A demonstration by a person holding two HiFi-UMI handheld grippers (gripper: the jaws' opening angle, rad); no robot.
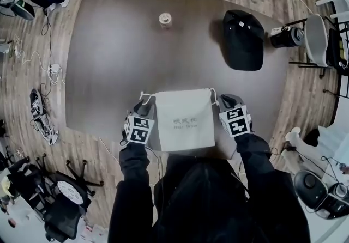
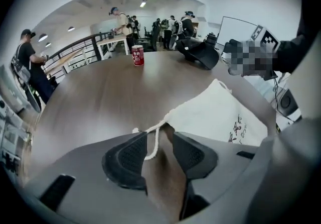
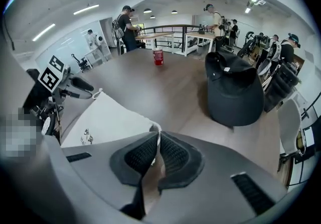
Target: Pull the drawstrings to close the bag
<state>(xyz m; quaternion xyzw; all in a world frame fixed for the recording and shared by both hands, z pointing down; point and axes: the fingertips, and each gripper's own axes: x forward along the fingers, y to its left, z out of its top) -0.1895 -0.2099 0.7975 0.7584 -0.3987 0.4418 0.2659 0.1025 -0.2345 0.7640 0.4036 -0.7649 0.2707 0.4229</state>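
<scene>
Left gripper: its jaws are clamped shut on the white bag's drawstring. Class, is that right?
No. The left gripper view shows the left gripper with jaws open; the drawstring of the white bag lies loose between them, not clamped.

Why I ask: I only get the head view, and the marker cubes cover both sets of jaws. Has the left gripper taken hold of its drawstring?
Observer: Not yet. In the left gripper view the left gripper has its jaws apart. The left drawstring runs from the corner of the bag and lies loose between them, not pinched.
Operator: And the right side?
Observer: The right gripper view shows the right gripper shut on the right drawstring, with the cord caught between its jaws right at the bag's corner.
</scene>
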